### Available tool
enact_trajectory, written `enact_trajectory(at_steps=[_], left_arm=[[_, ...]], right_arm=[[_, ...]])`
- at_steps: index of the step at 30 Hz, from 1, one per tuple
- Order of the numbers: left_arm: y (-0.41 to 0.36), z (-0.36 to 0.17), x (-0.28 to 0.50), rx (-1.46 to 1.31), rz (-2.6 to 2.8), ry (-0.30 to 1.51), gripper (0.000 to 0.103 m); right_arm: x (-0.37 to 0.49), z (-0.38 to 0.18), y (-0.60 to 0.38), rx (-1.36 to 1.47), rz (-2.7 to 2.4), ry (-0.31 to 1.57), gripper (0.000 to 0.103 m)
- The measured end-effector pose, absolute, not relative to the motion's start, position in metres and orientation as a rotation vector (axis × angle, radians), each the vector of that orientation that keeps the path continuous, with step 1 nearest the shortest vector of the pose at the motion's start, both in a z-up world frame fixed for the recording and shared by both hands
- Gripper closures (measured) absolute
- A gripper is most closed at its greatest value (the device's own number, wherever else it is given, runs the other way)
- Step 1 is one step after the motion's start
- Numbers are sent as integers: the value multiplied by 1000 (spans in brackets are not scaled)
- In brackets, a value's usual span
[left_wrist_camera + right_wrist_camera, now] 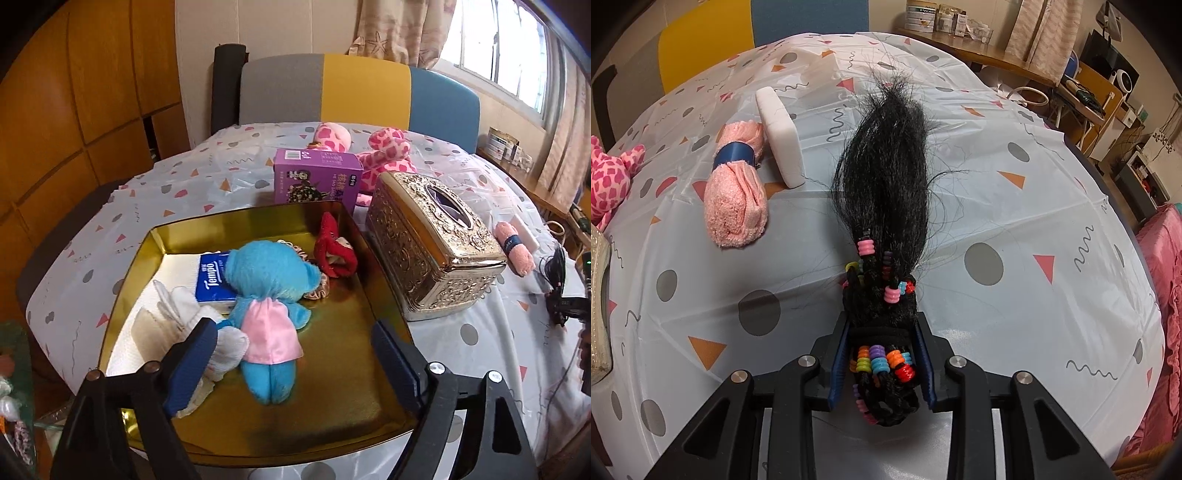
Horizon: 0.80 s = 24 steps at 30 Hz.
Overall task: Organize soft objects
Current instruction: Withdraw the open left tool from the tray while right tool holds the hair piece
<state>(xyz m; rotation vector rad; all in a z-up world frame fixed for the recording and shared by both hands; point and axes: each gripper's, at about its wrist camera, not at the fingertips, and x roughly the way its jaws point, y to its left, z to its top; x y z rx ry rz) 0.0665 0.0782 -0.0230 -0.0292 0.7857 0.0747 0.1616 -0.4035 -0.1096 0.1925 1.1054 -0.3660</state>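
Observation:
In the left wrist view a gold tray (258,417) holds a blue plush toy in a pink dress (267,306), a Tempo tissue pack (214,277), white cloth pieces (173,306), a red soft item (334,247) and a scrunchie. My left gripper (295,354) is open above the tray, its fingers either side of the plush. In the right wrist view my right gripper (882,354) is shut on a black hairpiece with coloured beads (886,177), held over the table. A rolled pink towel (737,195) and a white foam block (779,136) lie to the left.
A gold tissue box (432,243) stands right of the tray. A purple carton (316,177) and a pink spotted plush (380,151) lie behind it. A patterned cloth (997,206) covers the table. A chair stands at the far edge; shelves and a pink bedspread are to the right.

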Motion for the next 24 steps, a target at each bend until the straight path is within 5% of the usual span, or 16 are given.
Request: enact_trajectory(at_steps=[24], left_arm=[[109,-25,49,-70,77,780,17]], right_arm=[[145,-108,-446,398,-522,1081,73]])
